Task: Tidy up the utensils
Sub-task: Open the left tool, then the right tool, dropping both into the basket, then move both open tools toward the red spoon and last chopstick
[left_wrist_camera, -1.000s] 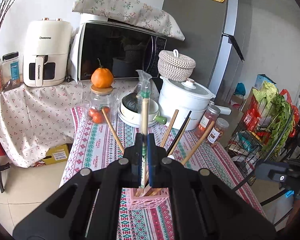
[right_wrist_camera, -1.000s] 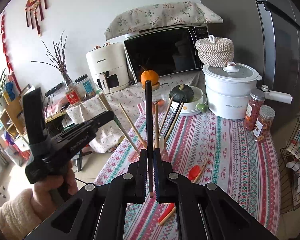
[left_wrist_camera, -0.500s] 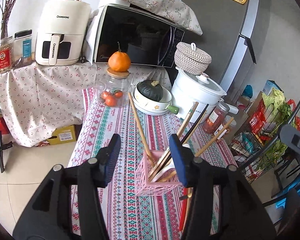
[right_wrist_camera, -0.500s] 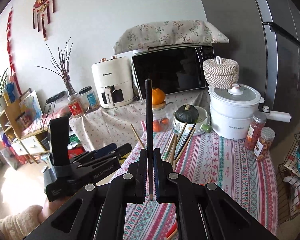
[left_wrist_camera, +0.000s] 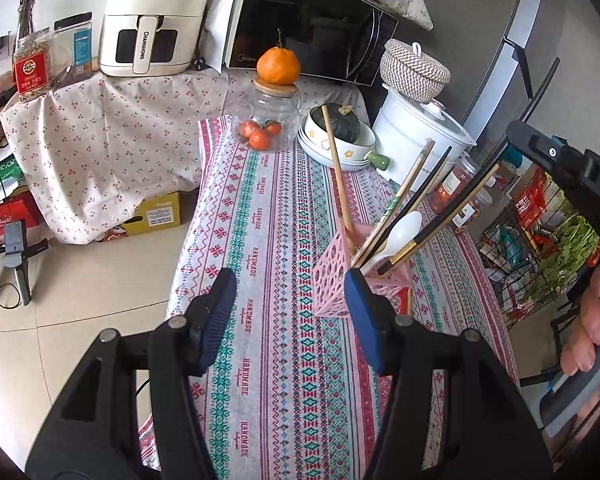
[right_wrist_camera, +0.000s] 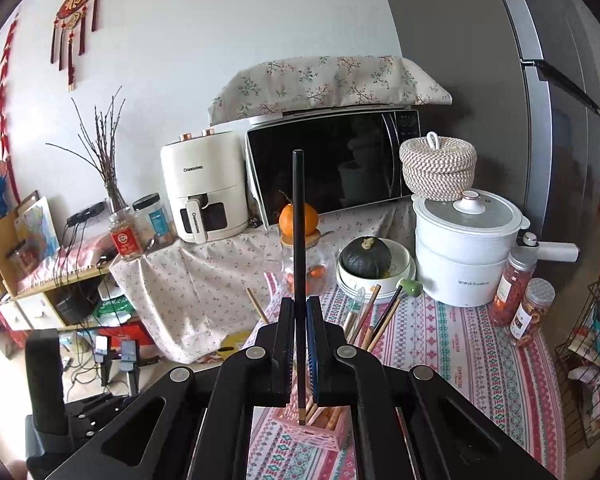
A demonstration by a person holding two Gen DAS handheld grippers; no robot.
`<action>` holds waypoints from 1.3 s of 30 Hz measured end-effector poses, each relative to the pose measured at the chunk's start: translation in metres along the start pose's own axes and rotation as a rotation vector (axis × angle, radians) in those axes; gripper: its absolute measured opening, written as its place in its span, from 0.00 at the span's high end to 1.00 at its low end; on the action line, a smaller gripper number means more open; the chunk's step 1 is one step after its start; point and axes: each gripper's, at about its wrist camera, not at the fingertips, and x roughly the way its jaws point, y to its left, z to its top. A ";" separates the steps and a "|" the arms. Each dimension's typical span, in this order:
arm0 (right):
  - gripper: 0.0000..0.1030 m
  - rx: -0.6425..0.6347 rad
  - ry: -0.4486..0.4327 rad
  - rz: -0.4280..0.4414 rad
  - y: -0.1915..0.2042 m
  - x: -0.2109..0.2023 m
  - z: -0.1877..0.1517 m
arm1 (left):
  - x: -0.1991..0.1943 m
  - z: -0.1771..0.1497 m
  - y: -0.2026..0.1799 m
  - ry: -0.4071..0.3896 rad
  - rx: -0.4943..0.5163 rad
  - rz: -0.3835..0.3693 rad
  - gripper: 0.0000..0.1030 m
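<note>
Two views, partly blocked. Pink holder (right_wrist_camera: 314,426) mostly hidden behind right gripper (right_wrist_camera: 299,354) in right wrist view; seen whole only from left wrist view (left_wrist_camera: 354,276), holding chopsticks and white spoon (left_wrist_camera: 400,232). Right fingers clamped on upright black chopstick (right_wrist_camera: 298,264), tip just above holder. Left gripper (left_wrist_camera: 290,312) just opened, fingers apart, nothing between, just beside holder's left. Bare tablecloth (left_wrist_camera: 260,216) left of holder, table edge near. Hand (left_wrist_camera: 592,320) cut off at right.
</note>
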 end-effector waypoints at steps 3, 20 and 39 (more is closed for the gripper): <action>0.94 -0.012 0.042 -0.022 0.004 0.014 -0.003 | -0.001 -0.001 0.002 0.006 0.000 -0.008 0.44; 0.61 0.019 0.142 0.023 -0.001 0.031 -0.013 | 0.010 -0.009 -0.004 0.055 0.019 0.001 0.33; 0.14 0.050 0.210 -0.152 -0.096 -0.034 -0.049 | 0.047 -0.046 -0.044 0.185 0.039 0.048 0.15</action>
